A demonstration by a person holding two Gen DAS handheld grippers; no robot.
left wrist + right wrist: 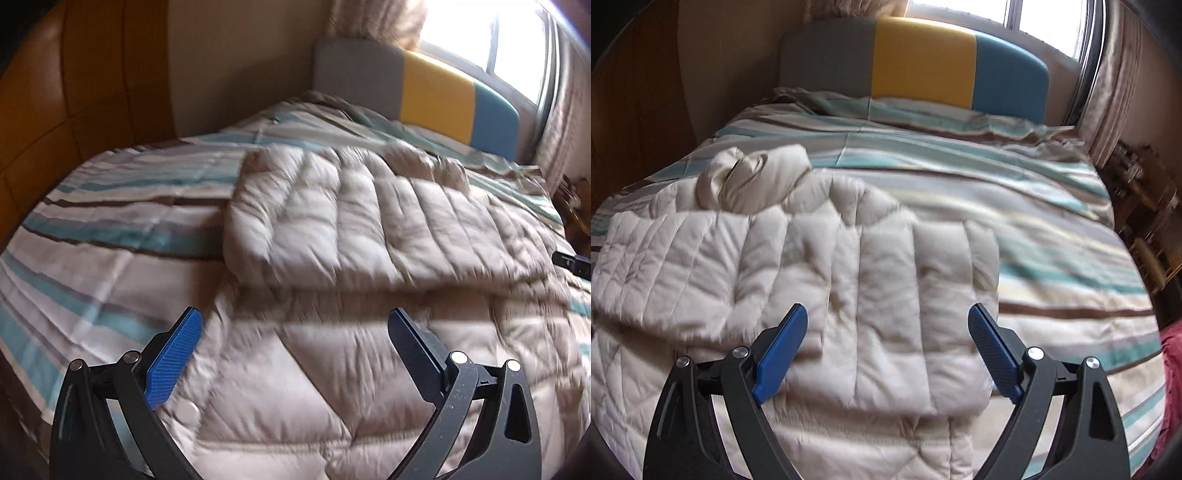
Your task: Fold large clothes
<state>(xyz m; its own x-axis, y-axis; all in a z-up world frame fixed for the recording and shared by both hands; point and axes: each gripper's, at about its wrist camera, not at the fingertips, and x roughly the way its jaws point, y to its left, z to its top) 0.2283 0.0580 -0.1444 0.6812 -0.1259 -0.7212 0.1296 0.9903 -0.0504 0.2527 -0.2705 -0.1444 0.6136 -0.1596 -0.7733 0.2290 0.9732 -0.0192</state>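
Both of your claws are spread wide with nothing between the blue pads: your left gripper (pixel 295 321) hangs tilted downward over the near part of the beige puffer jacket (pixel 369 240), its two fingers well apart and clear of the fabric, and your right gripper (pixel 888 317) is angled down the same way over the folded-over part of the jacket (pixel 820 266), jaws parted and empty. In the left wrist view the picture is smeared, and your right gripper shows only as a dark tip (pixel 574 263) at the right edge, so little can be told of it from there. The jacket lies on the bed, spread flat on the striped duvet (pixel 1015 206), with one quilted section doubled over on top of the lower layer and a sleeve or collar bunched up at its far edge (pixel 753 173). A round snap button (pixel 187 410) sits on the jacket just beside your left gripper's left finger (pixel 175 363). Around the jacket the duvet runs in teal, brown and cream bands up to the headboard (pixel 923 55), which is grey, yellow and blue. Behind it is a bright window (pixel 960 7) with curtains (pixel 1115 99), a wooden wardrobe (pixel 74 92) stands on the left, and cluttered shelves (pixel 1145 199) stand to the right of the bed.
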